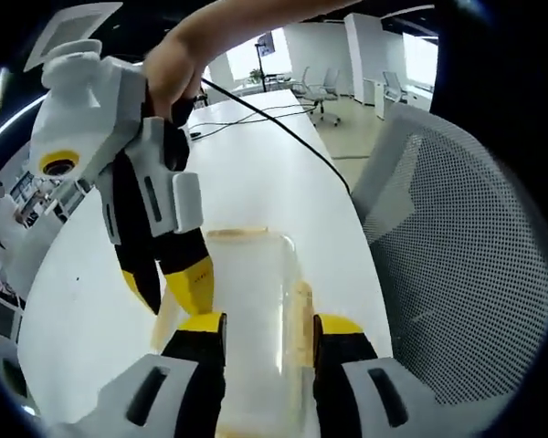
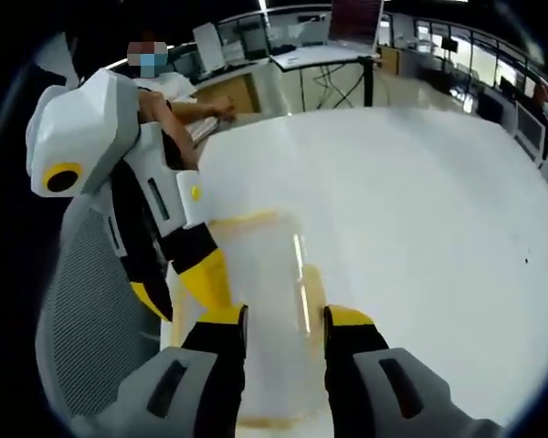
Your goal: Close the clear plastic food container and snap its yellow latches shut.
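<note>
Lying on the white table (image 2: 420,182) beside a mesh chair (image 1: 466,274), the clear container (image 1: 251,301) with yellow latches (image 1: 301,315) sits between the open jaws of the left gripper (image 1: 268,333) and the right gripper (image 2: 283,328), each straddling one end.

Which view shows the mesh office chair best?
The left gripper view: the mesh office chair takes up its right side, backrest and frame edge clear. In the right gripper view the chair appears at the lower left, partly hidden behind the left gripper.
</note>
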`<action>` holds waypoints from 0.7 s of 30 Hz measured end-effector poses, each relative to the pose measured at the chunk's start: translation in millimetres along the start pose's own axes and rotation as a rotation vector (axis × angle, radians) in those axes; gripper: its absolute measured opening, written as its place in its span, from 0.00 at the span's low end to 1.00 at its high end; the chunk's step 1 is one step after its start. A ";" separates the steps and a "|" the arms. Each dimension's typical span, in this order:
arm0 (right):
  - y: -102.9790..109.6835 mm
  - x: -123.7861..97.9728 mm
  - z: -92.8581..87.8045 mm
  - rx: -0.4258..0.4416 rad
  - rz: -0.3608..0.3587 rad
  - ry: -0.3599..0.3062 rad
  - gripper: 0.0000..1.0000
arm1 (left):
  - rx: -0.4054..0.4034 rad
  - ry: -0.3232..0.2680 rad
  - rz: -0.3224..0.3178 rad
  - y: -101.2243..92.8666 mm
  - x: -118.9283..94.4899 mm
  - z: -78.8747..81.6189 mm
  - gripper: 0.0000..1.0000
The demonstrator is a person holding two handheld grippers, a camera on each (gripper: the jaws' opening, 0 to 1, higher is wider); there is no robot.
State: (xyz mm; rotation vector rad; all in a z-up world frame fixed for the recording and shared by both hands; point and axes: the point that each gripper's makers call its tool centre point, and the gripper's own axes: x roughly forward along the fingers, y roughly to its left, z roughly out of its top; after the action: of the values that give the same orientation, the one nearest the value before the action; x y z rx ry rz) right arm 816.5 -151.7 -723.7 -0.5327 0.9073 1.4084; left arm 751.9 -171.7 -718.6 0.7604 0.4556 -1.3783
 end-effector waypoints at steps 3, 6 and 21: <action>0.9 0.3 -0.2 -0.002 0.008 0.007 0.30 | 0.004 -0.004 0.000 -1.0 1.2 0.5 0.29; 0.7 1.2 -0.4 -0.002 0.020 0.011 0.32 | 0.019 -0.010 0.012 -2.0 3.0 1.2 0.30; 2.2 5.2 -0.6 -0.009 0.080 0.071 0.33 | 0.054 -0.011 0.016 -1.8 4.2 0.6 0.30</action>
State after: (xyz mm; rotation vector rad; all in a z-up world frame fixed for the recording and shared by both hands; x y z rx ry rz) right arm 813.8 -148.7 -727.8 -0.5615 0.9884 1.4738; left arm 750.7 -175.1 -721.5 0.7986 0.4045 -1.3838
